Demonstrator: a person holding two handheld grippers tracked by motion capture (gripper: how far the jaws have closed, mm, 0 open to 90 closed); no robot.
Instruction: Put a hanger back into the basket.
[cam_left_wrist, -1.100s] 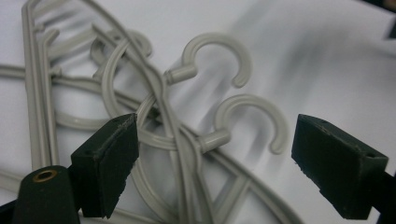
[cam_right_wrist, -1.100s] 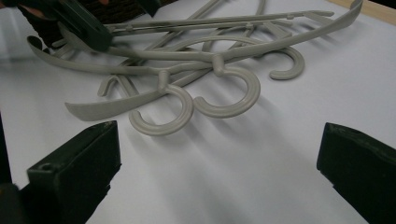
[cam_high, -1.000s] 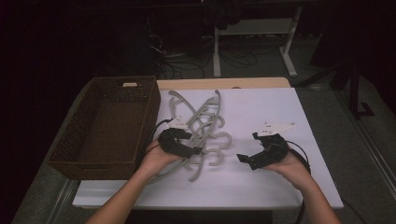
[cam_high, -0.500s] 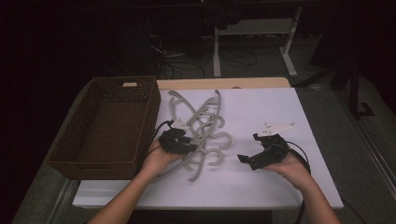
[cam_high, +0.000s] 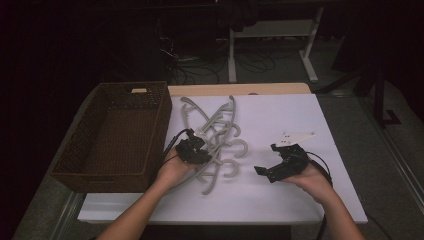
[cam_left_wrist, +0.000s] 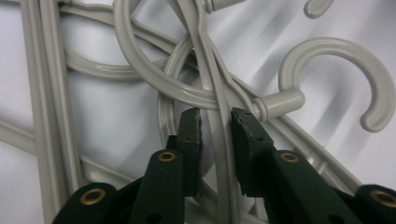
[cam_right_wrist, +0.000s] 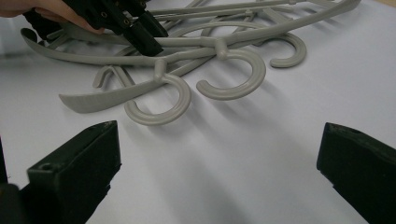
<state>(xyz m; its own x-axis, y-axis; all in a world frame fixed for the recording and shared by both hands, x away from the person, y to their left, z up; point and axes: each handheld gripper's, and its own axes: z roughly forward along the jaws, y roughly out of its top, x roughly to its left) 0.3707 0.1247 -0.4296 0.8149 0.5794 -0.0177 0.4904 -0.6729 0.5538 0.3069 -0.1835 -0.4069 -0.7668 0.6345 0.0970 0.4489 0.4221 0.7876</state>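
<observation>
Left gripper (cam_high: 200, 156) closing on a hanger (cam_left_wrist: 219, 140) in the grey pile beside the basket (cam_high: 70, 172).

Its jaws have just been closing and now straddle the hanger's thin bar with slight gaps at the pads. The bar runs lengthwise between the jaws, away from the camera; a hook (cam_left_wrist: 336, 79) curls just beside. Right gripper (cam_high: 272, 172) rests wide open on the white table (cam_high: 300, 200), well apart.

I count two tongs, one in each of my hands: my left gripper (cam_high: 201, 155) and my right gripper (cam_high: 272, 172). One brown wicker basket (cam_high: 80, 157) stands on the one white table (cam_high: 280, 115). The grey hangers (cam_high: 212, 132) lie tangled in one heap, and I make out four hooks (cam_high: 239, 148), so four hangers at least.
</observation>
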